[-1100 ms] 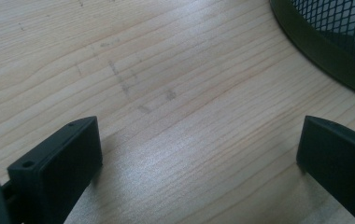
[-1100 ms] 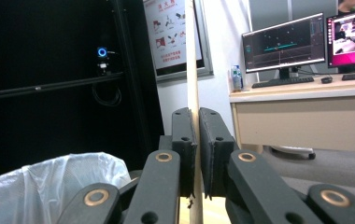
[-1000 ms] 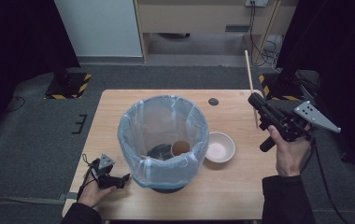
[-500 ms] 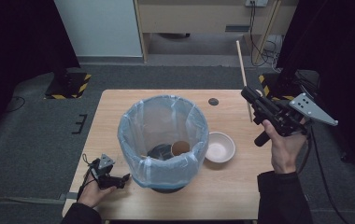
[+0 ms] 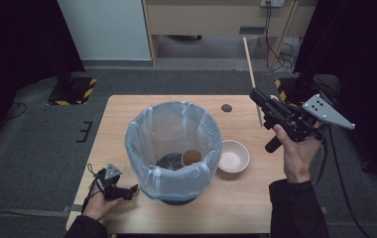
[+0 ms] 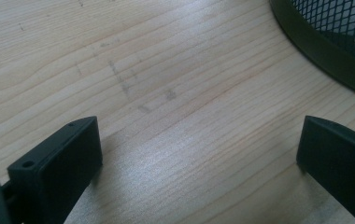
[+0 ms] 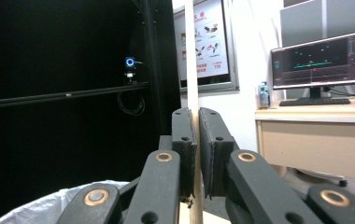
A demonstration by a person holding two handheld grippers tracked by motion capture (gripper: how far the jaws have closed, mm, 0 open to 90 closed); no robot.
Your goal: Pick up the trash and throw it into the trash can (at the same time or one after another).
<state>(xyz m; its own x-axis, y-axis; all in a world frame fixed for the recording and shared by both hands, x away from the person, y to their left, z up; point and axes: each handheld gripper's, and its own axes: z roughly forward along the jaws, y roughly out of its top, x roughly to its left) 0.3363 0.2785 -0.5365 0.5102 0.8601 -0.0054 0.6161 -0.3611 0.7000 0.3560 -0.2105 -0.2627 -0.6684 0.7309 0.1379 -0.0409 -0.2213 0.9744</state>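
Right gripper [image 5: 262, 105]: clamped on thin wooden stick [image 5: 250, 69], held upright
Left gripper [image 5: 127, 191]: jaws apart, resting on table [image 5: 122, 114] beside bin [image 5: 174, 144]

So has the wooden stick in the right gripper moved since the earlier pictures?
Yes. The wooden stick, clamped in the right gripper, has risen and shifted left; its top now shows further up the picture, against the cabinet behind the table.

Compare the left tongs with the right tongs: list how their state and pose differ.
The left tongs are open and hold nothing; the right tongs are shut on a wooden stick. The left tongs lie low on the table beside the lined wastebasket; the right tongs are raised above its right edge. Both are black and hand-held.
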